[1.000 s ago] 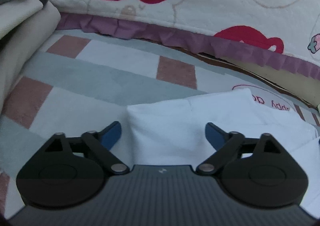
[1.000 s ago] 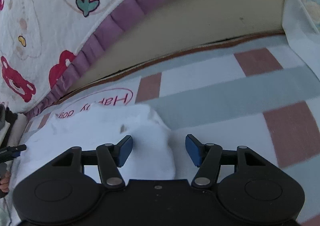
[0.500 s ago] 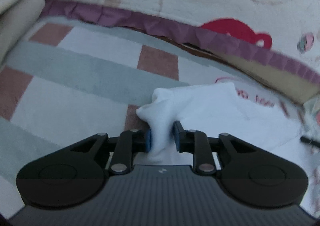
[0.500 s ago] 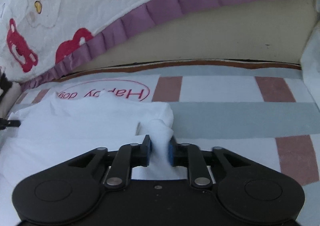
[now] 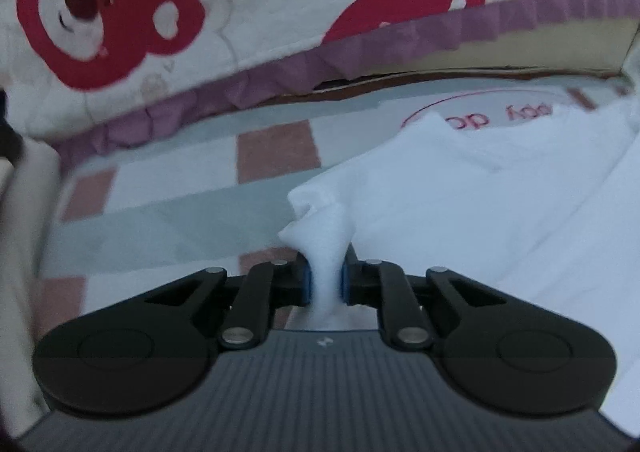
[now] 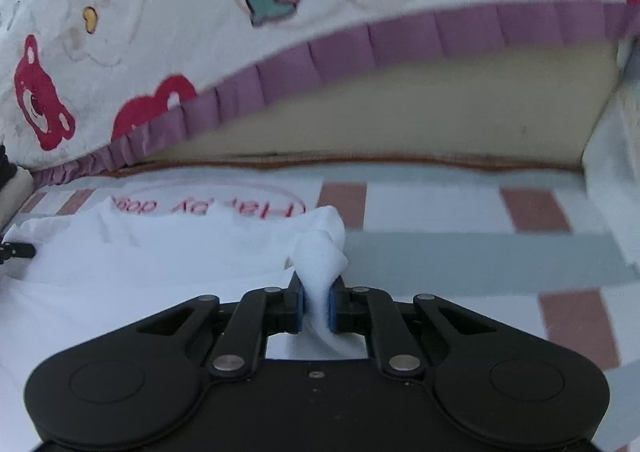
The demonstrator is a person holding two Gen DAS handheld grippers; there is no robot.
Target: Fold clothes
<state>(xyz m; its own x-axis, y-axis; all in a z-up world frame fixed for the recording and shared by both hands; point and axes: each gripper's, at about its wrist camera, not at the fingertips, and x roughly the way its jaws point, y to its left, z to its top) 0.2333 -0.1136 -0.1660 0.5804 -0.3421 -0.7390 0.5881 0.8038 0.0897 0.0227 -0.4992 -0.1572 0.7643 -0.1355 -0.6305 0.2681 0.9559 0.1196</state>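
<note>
A white garment (image 5: 460, 188) lies spread on a checked mat with pink and grey squares. My left gripper (image 5: 325, 284) is shut on the garment's left corner, which bunches up between the blue pads. In the right wrist view the same white garment (image 6: 160, 252) stretches off to the left. My right gripper (image 6: 315, 306) is shut on its right corner, a crumpled tuft standing above the fingers. Both corners are lifted a little off the mat.
The checked mat (image 6: 460, 252) carries a red "Happy day" oval print (image 6: 208, 204) just behind the garment. A quilt with red bears and a purple frill (image 5: 240, 92) hangs over a beige mattress edge (image 6: 400, 116) at the back. Beige fabric (image 5: 24, 188) sits at far left.
Both grippers went from open around the garment's corners to shut on them. They have since lifted and pulled the corners, and the views have tilted up toward the quilt.
</note>
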